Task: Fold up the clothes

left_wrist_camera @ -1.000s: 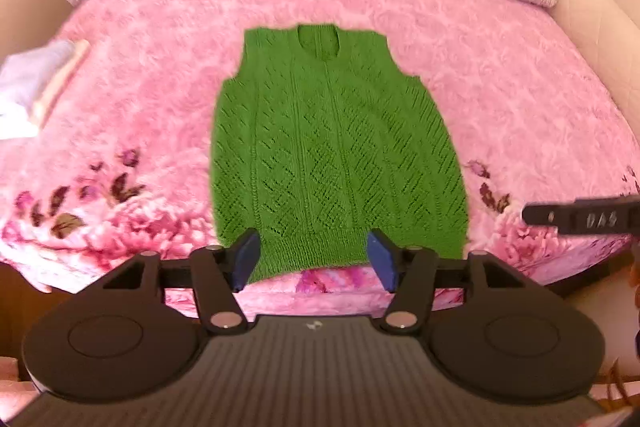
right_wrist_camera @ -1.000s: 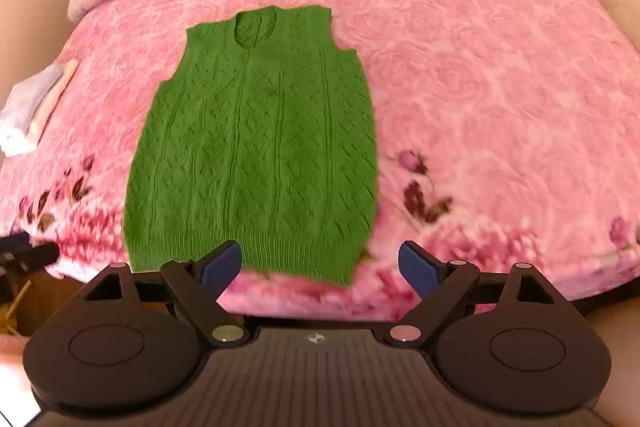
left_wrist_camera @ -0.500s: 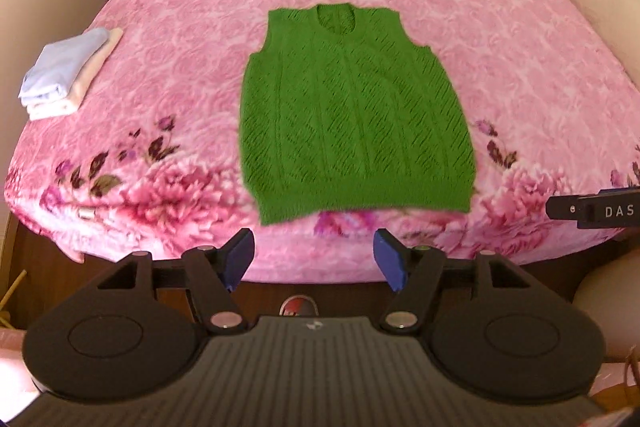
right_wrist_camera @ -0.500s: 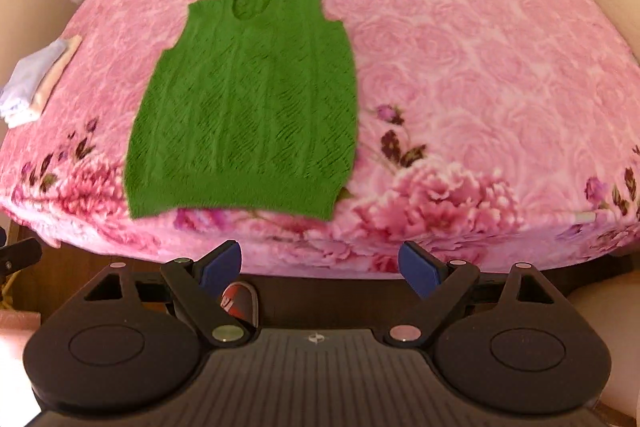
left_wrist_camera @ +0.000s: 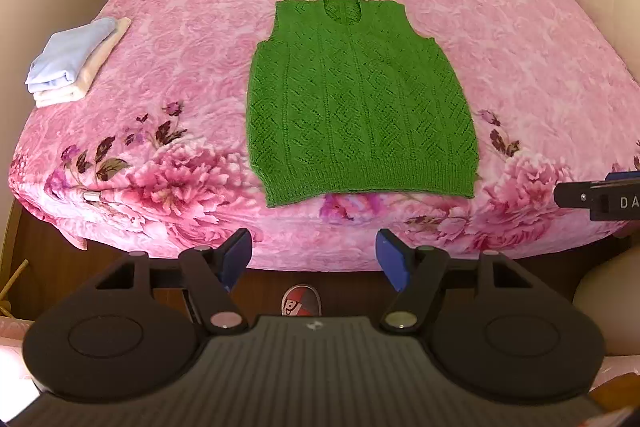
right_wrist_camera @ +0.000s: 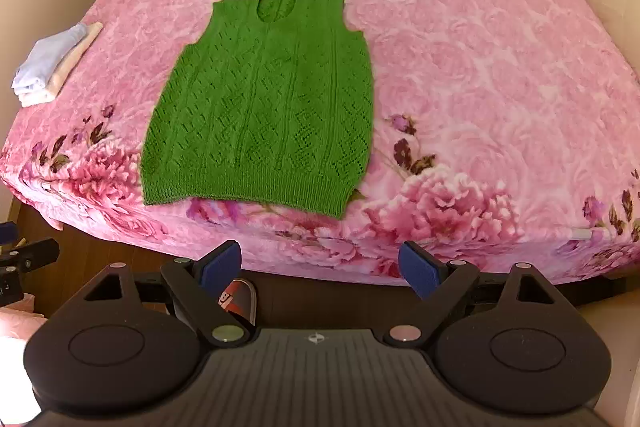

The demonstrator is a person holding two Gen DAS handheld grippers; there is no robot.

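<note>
A green knitted vest (left_wrist_camera: 362,99) is seen spread flat on the pink flowered blanket (left_wrist_camera: 520,39) of a bed, neck hole toward the pillows and ribbed hem near the bed's front edge. It is judged to be light, soft and limp; the open lacy knit can be expected to stretch and sag when lifted, and a finger could catch in its holes. The firmer places to be taken hold of are the ribbed hem corners and the shoulder edges (the denser knit there should give less). No containers are seen; a small pile of folded pale cloths (left_wrist_camera: 74,61) lies at the bed's left side, well apart from the vest.

The left gripper (left_wrist_camera: 314,259) and the right gripper (right_wrist_camera: 320,269) are both held off the front of the bed, fingers spread wide, with nothing between them. The vest lies unfolded.
</note>
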